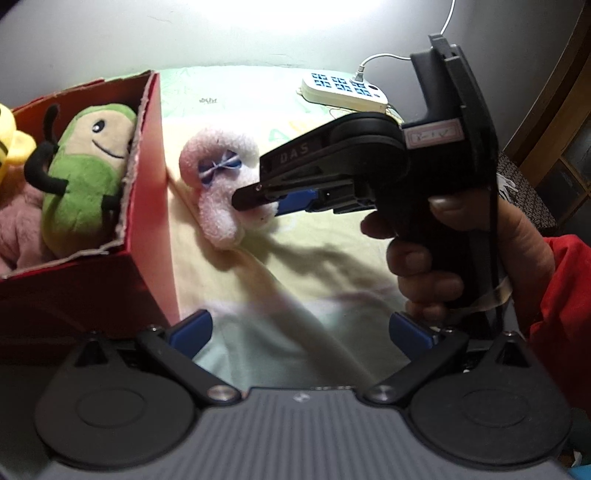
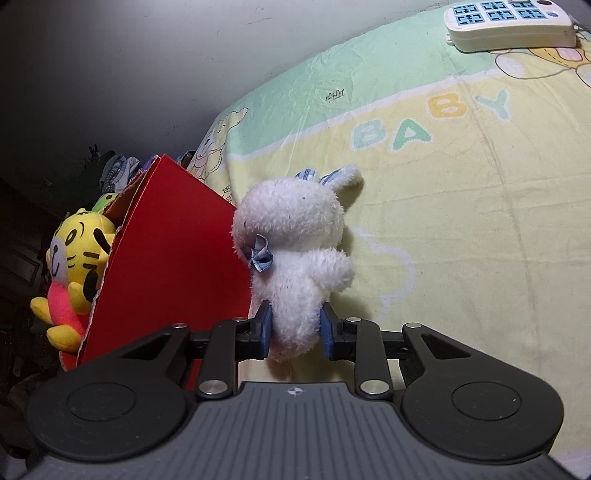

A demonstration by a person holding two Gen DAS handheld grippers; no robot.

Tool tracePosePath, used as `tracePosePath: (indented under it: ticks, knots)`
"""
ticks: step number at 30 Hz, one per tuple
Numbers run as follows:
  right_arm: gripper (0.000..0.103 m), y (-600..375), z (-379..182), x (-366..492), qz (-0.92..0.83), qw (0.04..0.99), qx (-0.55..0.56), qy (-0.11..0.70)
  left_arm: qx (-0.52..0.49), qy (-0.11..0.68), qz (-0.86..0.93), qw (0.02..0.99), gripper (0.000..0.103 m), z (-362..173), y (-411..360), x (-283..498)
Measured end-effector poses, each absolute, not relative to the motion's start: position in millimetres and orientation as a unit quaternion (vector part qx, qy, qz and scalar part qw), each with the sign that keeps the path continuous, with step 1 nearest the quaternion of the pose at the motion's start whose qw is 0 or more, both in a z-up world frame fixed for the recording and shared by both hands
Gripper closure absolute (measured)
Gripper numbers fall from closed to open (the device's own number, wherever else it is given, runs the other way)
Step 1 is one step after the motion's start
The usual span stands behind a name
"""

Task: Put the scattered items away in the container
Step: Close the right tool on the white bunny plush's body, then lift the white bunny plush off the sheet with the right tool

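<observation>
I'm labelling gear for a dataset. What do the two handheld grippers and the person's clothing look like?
Both grippers are black with blue pads on the jaws and a ribbed grey body. The right gripper has a pistol handle, "DAS" lettering, a small pink-edged label and a black cable. The left gripper shows round black discs and silver screws. The sleeve is red.

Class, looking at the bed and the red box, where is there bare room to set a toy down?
Free: bedsheet between white plush rabbit and remote. Crowded: red box, filled by green plush and yellow tiger.
</observation>
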State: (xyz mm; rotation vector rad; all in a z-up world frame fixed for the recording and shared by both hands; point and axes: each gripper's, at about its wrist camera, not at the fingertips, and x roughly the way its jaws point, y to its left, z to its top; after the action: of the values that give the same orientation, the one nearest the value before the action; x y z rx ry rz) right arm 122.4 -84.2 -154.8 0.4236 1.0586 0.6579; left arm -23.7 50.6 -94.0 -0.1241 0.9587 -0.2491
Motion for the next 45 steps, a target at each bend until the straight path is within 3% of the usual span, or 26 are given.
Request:
tracePosePath:
  ticks: [12, 19, 25, 45]
  knots:
    - [0.075, -183.7, -153.1, 60.9, 0.268, 0.763, 0.253, 0.531, -0.099, 0.47, -0.168, 0.861, 0.001, -94.2, 51.0, -13.9]
    - [0.069, -204.2, -153.5, 32.5, 0.233, 0.781, 0.247, 0.524, -0.098, 0.477, -0.19, 0.853, 0.005, -100.5, 27.8, 6.9]
    - [0.069, -231.7, -147.5, 41.3, 0.192, 0.802, 0.303, 0.477, -0.137, 0.514, -0.195, 0.824, 0.018, -118.5, 24.2, 24.2]
    - [0.063, -241.9, -188.6, 68.3, 0.187, 0.731, 0.423, 0.502, -0.127, 0.539, -0.202, 0.807, 0.018, -135.7, -9.7, 56.7]
